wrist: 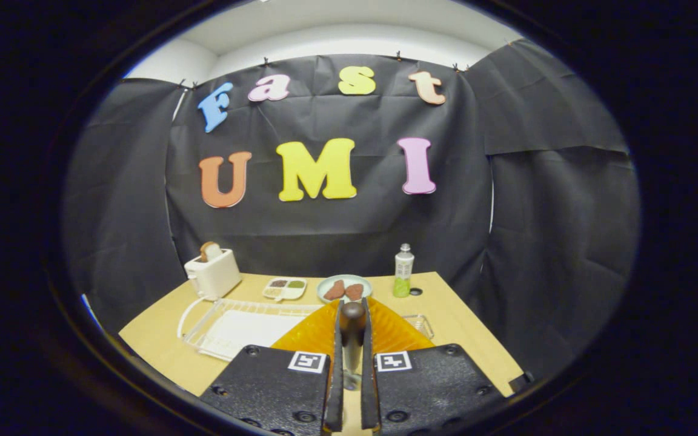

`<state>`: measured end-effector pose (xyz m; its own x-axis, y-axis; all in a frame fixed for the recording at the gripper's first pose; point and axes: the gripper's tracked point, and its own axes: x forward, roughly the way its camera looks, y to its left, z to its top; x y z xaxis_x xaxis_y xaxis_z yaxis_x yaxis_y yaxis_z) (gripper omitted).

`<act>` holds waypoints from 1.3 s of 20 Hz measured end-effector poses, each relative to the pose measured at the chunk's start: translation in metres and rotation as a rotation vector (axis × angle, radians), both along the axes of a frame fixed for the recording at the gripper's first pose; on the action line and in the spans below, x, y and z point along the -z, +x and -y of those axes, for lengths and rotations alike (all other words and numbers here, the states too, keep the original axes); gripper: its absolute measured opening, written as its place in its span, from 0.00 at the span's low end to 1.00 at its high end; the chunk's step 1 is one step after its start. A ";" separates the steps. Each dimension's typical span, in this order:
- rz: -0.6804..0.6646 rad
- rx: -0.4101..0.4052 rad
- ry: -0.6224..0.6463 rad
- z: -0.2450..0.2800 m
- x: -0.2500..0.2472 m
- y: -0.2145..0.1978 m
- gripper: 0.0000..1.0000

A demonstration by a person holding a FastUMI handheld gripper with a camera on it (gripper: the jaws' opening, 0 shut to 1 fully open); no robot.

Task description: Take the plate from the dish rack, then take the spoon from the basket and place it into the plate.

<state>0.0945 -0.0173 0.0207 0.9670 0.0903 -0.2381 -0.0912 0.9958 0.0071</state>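
The gripper has its two fingers drawn close together, pinching the spoon between them: the spoon's dark, rounded handle end stands up between the fingertips, and its pale metal stem runs down the narrow gap toward the gripper's body. Directly under and just beyond the fingers, at twelve o'clock from them, lies the orange, ribbed plate, its surface spreading out to both sides of the fingers; whether the spoon touches the plate cannot be told. At about ten o'clock from the fingertips, the clear dish rack sits on the wooden table, with a white panel lying flat inside it, and the plate's left edge overlaps the rack's near corner. A bit of clear wire frame shows at about two o'clock, just past the plate's right edge. Farther out at eleven o'clock stands a white toaster with a slice of bread sticking up from it. Near the table's far edge, at twelve o'clock, are a small divided dish holding brown and green bits and a pale round dish with two brown pieces on it. At one o'clock stands a clear bottle with green liquid at the bottom, its dark cap lying just beside it.
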 end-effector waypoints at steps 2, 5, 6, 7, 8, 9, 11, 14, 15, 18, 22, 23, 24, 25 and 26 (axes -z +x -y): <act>0.004 -0.001 -0.014 -0.022 0.016 -0.022 0.17; -0.005 0.003 -0.007 -0.055 0.047 -0.051 0.17; -0.007 0.015 -0.005 -0.064 0.058 -0.060 0.17; -0.004 0.026 -0.001 -0.071 0.067 -0.067 0.17; -0.005 0.036 0.010 -0.079 0.076 -0.072 0.17; -0.016 0.046 0.023 -0.087 0.088 -0.076 0.17; -0.049 0.043 0.021 -0.103 0.110 -0.082 0.17; -0.043 0.035 -0.013 -0.113 0.125 -0.084 0.17; -0.033 0.045 -0.015 -0.112 0.129 -0.081 0.17; -0.057 0.056 0.004 -0.113 0.144 -0.082 0.17; -0.070 0.050 0.031 -0.112 0.149 -0.080 0.17; -0.072 0.048 0.030 -0.113 0.151 -0.078 0.18; -0.078 0.049 0.024 -0.111 0.153 -0.078 0.18; -0.088 0.048 0.017 -0.109 0.156 -0.076 0.19; -0.096 0.048 0.013 -0.109 0.158 -0.075 0.19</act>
<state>0.0196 0.0917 -0.1373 0.9431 0.0482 -0.3291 -0.0419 0.9988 0.0263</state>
